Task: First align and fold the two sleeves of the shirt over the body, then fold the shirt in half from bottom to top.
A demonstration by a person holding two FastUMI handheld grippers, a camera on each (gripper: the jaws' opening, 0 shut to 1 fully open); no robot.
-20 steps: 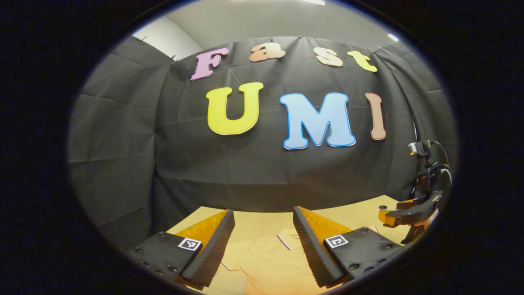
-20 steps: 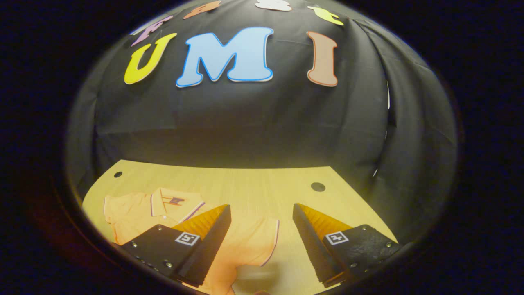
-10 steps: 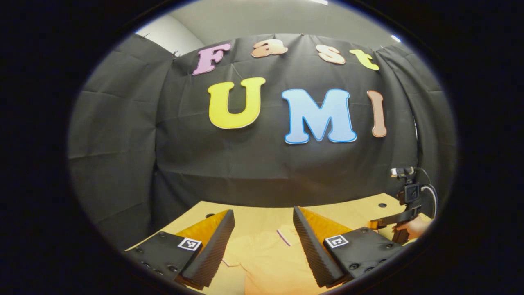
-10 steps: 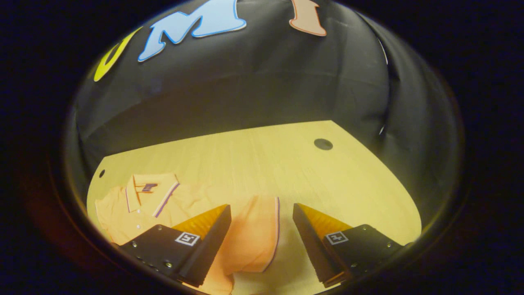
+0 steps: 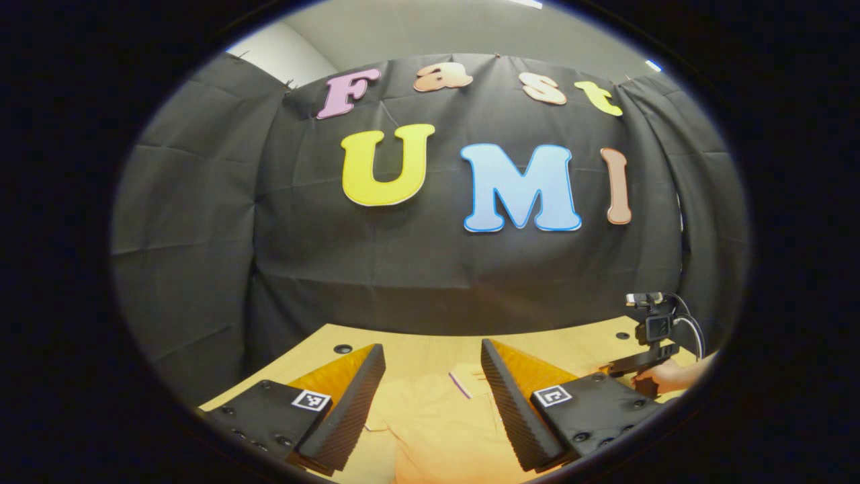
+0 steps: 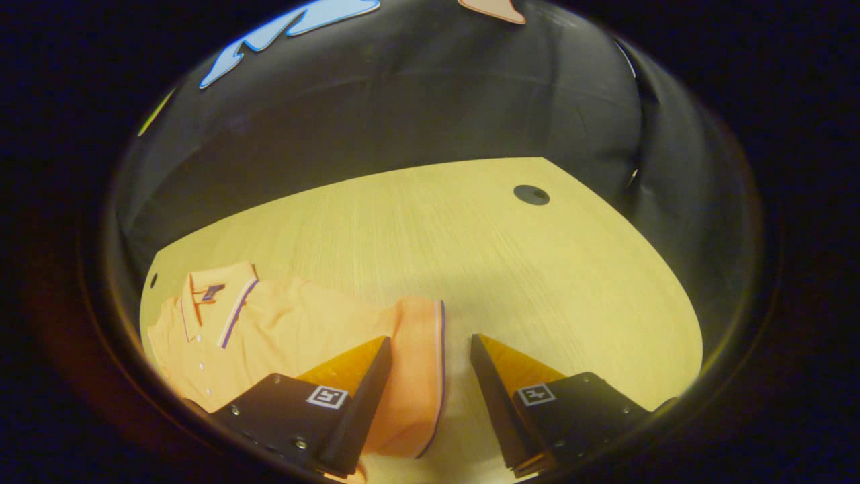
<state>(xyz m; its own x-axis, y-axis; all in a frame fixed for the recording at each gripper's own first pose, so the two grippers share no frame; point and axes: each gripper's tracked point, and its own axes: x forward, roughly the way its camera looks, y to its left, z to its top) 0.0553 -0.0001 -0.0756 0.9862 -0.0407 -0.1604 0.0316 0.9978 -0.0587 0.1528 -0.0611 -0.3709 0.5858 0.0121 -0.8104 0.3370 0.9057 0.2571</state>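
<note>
- 2 claws gape: right claw [image 6: 430,396] brackets the sleeve [image 6: 418,376] hem, left claw [image 5: 430,396] over the shirt [image 5: 437,430].
- Pinch the hem flush against the surface [image 6: 470,255].

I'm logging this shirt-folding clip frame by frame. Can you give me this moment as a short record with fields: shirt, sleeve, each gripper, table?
shirt: orange polo shirt lying flat on the table, collar toward the booth wall
sleeve: right sleeve spread out, striped cuff lying between the right gripper's fingers
right gripper: open, low over the sleeve, not closed on it
left gripper: open, above the shirt body
table: light wood table, with a dark round hole
</note>
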